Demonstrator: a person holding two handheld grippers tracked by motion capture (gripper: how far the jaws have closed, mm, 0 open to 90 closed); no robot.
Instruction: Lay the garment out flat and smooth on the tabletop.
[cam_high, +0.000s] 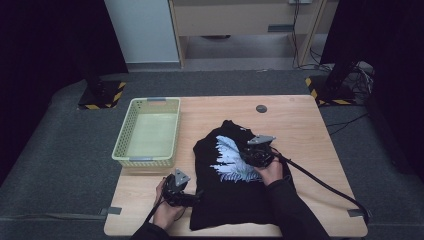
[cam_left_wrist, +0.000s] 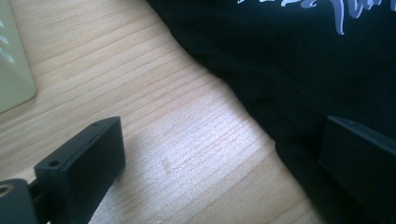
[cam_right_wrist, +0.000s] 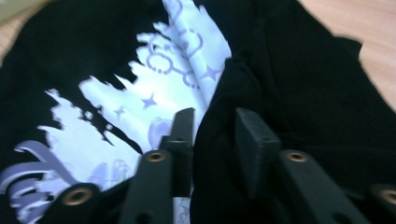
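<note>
A: Shirt position: black cotton T-shirt with a pale feather print (cam_high: 235, 175) lies part-folded at the middle of the light wooden table (cam_high: 310, 130).

B: Right gripper (cam_right_wrist: 212, 123) straddles a raised fold, jaws narrowly parted, not pinching. Left gripper (cam_left_wrist: 219, 154) gapes wide at the shirt's edge.

A: Risk: the fold may slip out as the 2 jaws close, undoing it.

- Black T-shirt (cam_high: 235, 192), white-and-lilac print facing up, spread partly folded on the wooden tabletop, lower centre of the high view; right edge doubled over.
</note>
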